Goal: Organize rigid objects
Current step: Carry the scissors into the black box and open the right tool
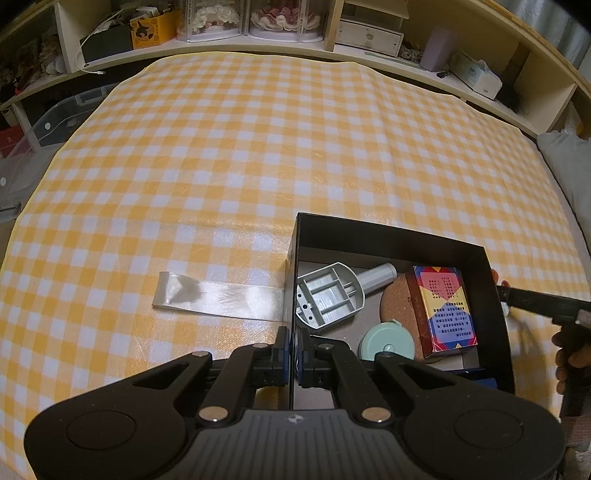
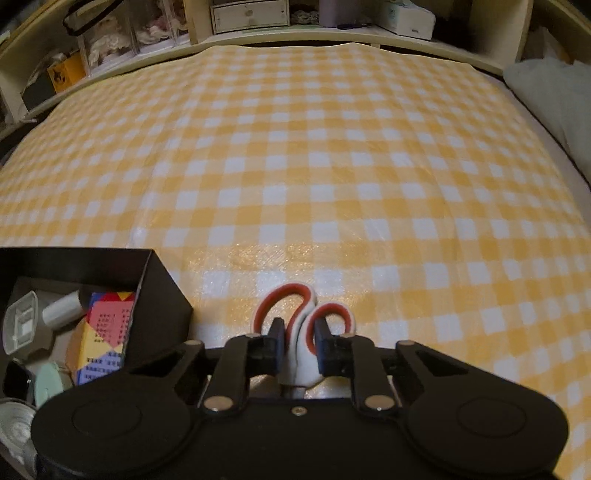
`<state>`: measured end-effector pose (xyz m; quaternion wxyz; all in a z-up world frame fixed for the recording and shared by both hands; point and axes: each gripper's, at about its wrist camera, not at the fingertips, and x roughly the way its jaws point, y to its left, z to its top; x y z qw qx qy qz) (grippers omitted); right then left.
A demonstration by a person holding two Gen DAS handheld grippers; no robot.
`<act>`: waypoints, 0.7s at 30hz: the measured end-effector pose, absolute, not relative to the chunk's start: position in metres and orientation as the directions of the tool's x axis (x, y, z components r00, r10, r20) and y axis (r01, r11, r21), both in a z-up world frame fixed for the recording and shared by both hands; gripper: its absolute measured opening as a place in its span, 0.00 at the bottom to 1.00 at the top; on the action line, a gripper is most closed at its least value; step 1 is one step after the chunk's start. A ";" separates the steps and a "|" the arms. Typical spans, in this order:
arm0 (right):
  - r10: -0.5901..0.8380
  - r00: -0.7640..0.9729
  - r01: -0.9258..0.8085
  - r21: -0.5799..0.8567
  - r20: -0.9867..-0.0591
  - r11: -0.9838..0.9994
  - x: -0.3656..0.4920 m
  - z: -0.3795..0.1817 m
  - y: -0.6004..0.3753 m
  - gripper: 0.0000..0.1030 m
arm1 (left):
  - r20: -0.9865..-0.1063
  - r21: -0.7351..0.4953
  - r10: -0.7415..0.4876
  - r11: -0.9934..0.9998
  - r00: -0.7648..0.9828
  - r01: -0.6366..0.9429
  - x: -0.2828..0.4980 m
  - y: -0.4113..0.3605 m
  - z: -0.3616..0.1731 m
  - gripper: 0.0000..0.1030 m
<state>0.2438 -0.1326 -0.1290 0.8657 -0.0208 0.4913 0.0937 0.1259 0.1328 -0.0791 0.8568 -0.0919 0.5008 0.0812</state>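
Observation:
A black open box [image 1: 436, 238] sits on the yellow checked cloth. It holds a grey scoop-like tool [image 1: 328, 295], a cork coaster [image 1: 397, 306], a colourful card box [image 1: 443, 308] and a mint tape measure [image 1: 384, 345]. My left gripper [image 1: 293, 354] is shut on the box's left wall. In the right wrist view my right gripper [image 2: 299, 345] is shut on red-and-white scissors [image 2: 295, 314], handles pointing forward, just right of the box [image 2: 162, 291]. The blades are hidden.
A strip of clear tape [image 1: 218, 297] lies on the cloth left of the box. Shelves with containers [image 1: 243, 18] and a small drawer unit [image 1: 369, 35] line the far edge. A white pillow [image 2: 554, 96] lies at the right.

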 end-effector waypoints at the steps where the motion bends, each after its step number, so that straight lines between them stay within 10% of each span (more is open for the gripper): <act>1: 0.157 0.494 -0.176 0.078 -0.855 0.981 0.243 -0.127 -0.135 0.17 | -0.873 -0.076 0.047 0.970 0.485 -0.231 0.126 0.133 -0.079 0.03; 21: 0.579 0.471 -0.339 0.469 -0.666 0.816 0.208 -0.048 -0.095 0.17 | -0.872 -0.077 0.047 0.970 0.486 -0.232 0.126 0.133 -0.079 0.03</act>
